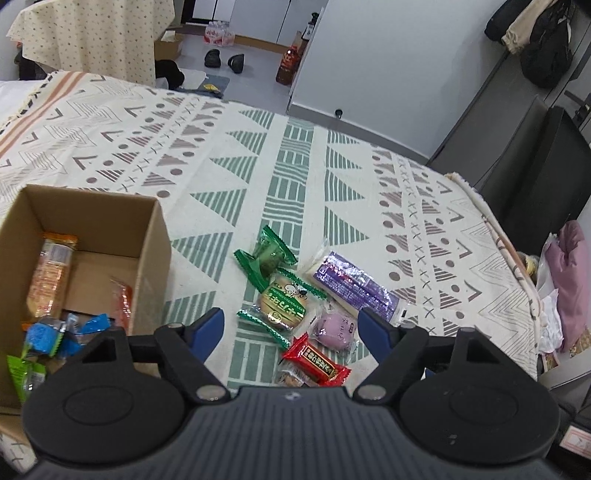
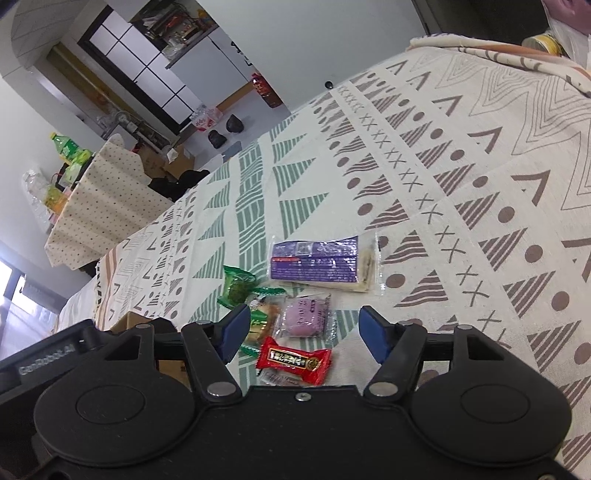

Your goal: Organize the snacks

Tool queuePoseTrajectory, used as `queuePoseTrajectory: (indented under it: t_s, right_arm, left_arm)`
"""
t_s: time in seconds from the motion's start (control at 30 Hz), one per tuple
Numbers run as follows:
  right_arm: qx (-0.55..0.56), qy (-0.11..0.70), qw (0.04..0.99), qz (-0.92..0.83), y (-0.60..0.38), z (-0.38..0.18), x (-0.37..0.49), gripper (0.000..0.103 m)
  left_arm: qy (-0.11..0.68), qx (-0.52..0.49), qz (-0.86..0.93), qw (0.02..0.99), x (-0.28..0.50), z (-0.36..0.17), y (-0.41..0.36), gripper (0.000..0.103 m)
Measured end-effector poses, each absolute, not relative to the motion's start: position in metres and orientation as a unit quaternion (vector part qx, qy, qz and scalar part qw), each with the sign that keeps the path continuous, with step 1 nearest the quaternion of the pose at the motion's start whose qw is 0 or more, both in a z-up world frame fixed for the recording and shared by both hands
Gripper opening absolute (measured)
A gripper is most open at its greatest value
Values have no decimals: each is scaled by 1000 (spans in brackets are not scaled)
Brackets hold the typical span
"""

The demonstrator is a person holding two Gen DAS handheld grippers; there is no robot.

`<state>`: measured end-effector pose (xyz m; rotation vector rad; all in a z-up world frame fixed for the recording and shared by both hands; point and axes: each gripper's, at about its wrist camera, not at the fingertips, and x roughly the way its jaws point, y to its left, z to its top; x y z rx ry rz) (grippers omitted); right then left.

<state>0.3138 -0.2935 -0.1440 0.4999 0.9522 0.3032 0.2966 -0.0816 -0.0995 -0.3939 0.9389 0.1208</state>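
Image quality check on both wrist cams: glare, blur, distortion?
Left wrist: sharp in the centre, foil glare on the purple packet, strong fisheye bending of the tablecloth edges; the snacks inside the cardboard box look soft. Right wrist: horizon tilted, blown-out window at the left edge, the red candy is crisp, and the far room is warped. Light is even in both, with faint shadows.

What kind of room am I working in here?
Probably a lived-in home: a patterned cloth covers the work surface, shoes lie on the floor, and coats hang by the wall.
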Motion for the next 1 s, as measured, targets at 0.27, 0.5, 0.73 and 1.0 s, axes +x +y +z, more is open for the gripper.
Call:
queuePoseTrajectory:
  t_s: [0.27, 0.5, 0.73, 1.0]
  right_arm:
    - [237, 473, 837, 143, -289, -162, 326, 61]
    - [233, 490, 827, 146, -281, -179, 339, 59]
    - [223, 504, 821, 148, -272, -194, 352, 55]
    - [212, 514, 818, 152, -265, -206, 361, 53]
  left_arm:
    - [474, -187, 60, 858, 321, -131, -82, 73]
    - [496, -188, 64, 845, 342, -159, -79, 68]
    - [511, -194, 60, 835, 361, -183, -75, 68]
    - [519, -193, 58, 830, 372, -198, -74, 68]
